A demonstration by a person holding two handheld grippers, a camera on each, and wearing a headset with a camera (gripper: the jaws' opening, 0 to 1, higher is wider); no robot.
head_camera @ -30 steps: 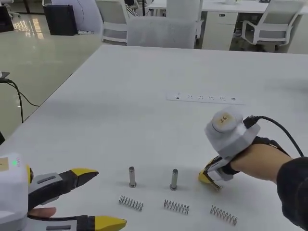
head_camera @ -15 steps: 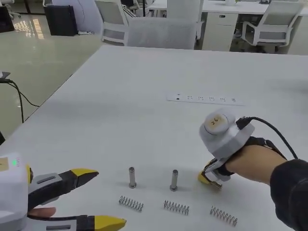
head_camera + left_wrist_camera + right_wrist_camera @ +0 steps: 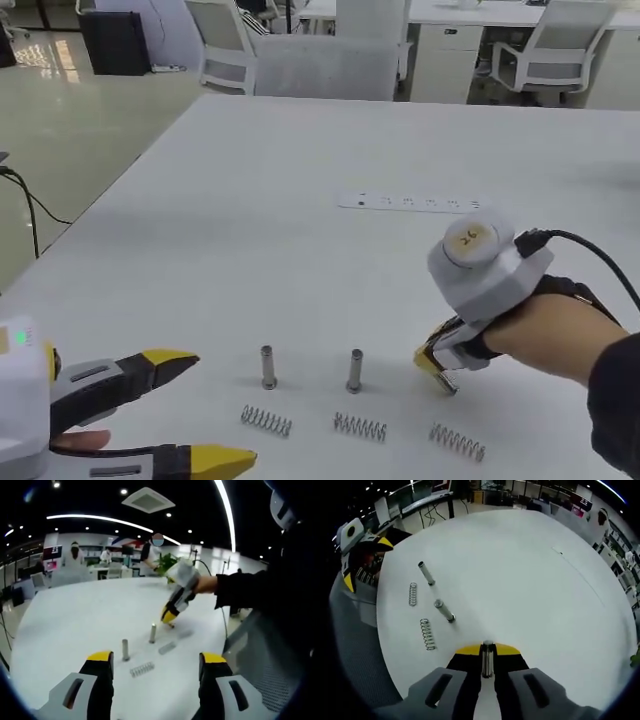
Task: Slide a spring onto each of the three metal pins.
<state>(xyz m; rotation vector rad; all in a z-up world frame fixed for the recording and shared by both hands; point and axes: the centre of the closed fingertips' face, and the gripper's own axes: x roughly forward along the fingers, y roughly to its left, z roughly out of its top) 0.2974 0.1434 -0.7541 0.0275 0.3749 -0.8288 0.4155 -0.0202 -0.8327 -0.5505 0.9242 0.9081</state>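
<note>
Two metal pins stand upright on the white table, the left pin (image 3: 268,367) and the middle pin (image 3: 355,370). In front of them lie three springs (image 3: 266,420) (image 3: 360,428) (image 3: 457,442). My right gripper (image 3: 438,366) is shut on a third pin (image 3: 487,660), held low by the table to the right of the middle pin. My left gripper (image 3: 198,412) hovers open at the near left with nothing between its jaws. In the left gripper view the pins (image 3: 125,650) (image 3: 152,633), a spring (image 3: 142,669) and the right gripper (image 3: 172,612) lie ahead of its jaws.
A white power strip (image 3: 413,203) lies flat across the table's middle. A black cable (image 3: 590,260) trails from the right gripper. Office chairs (image 3: 325,65) stand past the far edge, and the table's left edge (image 3: 120,190) runs diagonally.
The camera has shifted a little. The right hand rocked slightly left and back while keeping its grip on the pin. The left gripper has stayed open in place.
</note>
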